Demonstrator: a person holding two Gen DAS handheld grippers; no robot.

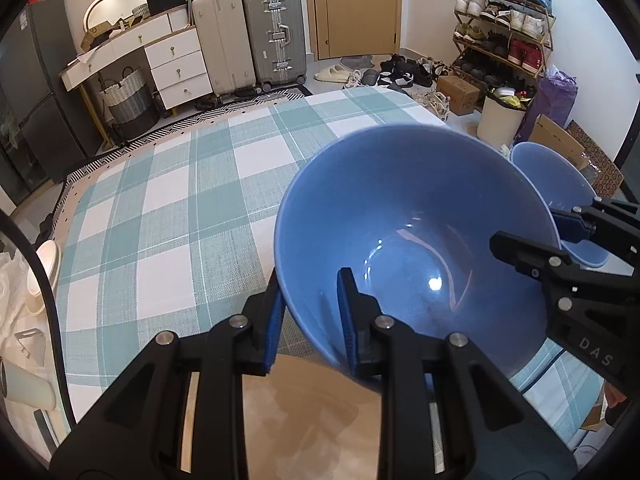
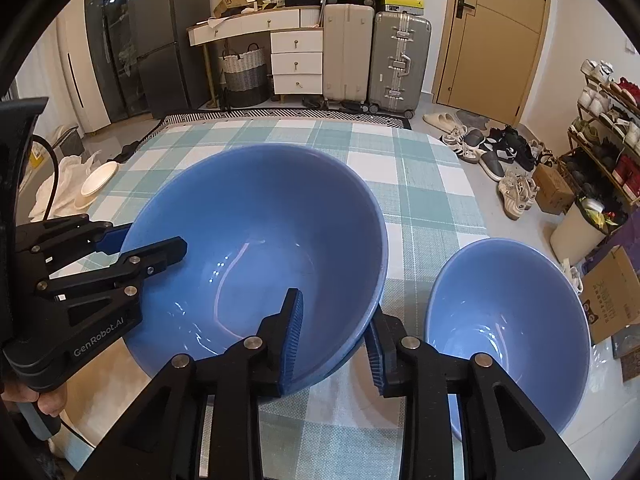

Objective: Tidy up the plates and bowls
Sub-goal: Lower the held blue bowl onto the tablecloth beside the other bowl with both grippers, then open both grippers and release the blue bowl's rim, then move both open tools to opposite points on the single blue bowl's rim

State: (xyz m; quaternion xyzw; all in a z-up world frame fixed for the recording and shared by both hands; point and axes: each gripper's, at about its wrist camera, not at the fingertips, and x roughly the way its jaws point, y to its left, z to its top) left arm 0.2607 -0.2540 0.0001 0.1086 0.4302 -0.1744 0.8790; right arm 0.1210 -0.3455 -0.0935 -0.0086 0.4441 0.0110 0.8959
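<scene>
A large blue bowl (image 1: 400,220) (image 2: 260,240) sits tilted on the green checked tablecloth (image 1: 180,200) (image 2: 420,200). My left gripper (image 1: 310,316) (image 2: 148,240) is shut on its rim, one pad outside the wall and one inside. My right gripper (image 2: 334,344) (image 1: 540,236) straddles the opposite rim; a narrow gap shows beside its outer pad, so it stands open around the wall. A smaller blue bowl (image 2: 508,320) (image 1: 560,184) rests on the cloth just right of the large one, untouched.
White plates (image 2: 98,180) (image 1: 48,260) lie off the table's left side, and a pale cup (image 1: 28,392) stands near them. A bare tan surface (image 1: 300,420) shows at the near edge. Suitcases, drawers and a shoe rack stand beyond the table.
</scene>
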